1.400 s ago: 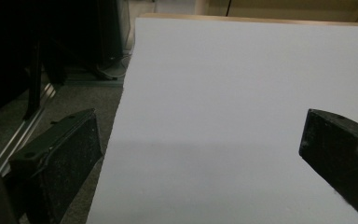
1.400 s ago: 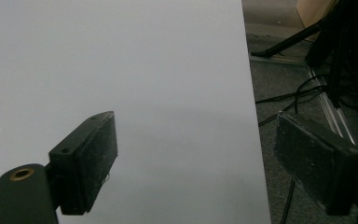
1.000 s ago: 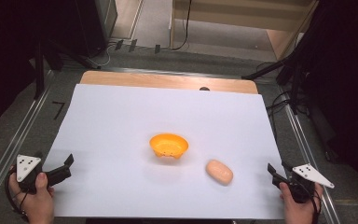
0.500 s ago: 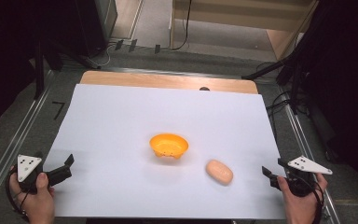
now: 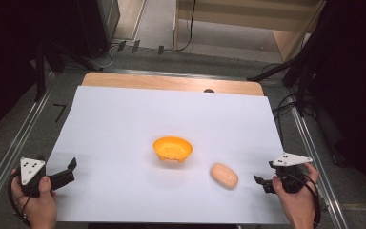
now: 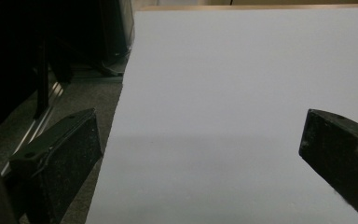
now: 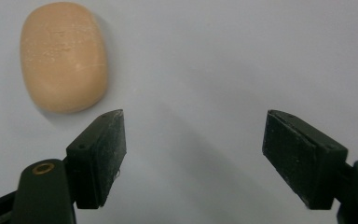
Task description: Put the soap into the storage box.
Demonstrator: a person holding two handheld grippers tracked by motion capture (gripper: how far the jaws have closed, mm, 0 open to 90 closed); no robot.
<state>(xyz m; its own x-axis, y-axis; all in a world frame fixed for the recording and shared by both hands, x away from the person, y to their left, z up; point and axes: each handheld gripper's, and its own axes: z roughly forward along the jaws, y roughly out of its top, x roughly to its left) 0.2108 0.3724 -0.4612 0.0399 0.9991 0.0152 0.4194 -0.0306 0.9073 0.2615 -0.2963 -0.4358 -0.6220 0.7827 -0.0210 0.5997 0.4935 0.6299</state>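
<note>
An orange bowl [image 5: 172, 148] stands near the middle of the white sheet [image 5: 124, 119]. A tan, rounded oval lump [image 5: 224, 175], like a bread roll, lies on the sheet to the bowl's right and nearer me. My right gripper [image 5: 264, 174] hovers open just right of the lump, not touching it. In the right gripper view the lump [image 7: 64, 56] lies ahead and left of the gripper [image 7: 193, 126], outside the gap. My left gripper [image 5: 70, 171] rests open at the sheet's near left corner. In the left gripper view the gripper [image 6: 200, 135] has bare sheet between its jaws.
The sheet covers a wooden table whose far edge [image 5: 171, 82] shows. Metal rails [image 5: 310, 143] run along both sides of the table. Cables [image 5: 286, 102] and dark stands sit on the floor beyond and to the right.
My right gripper has moved left toward the tan lump and tipped down toward the sheet. The left gripper, the bowl and the lump have stayed put.
</note>
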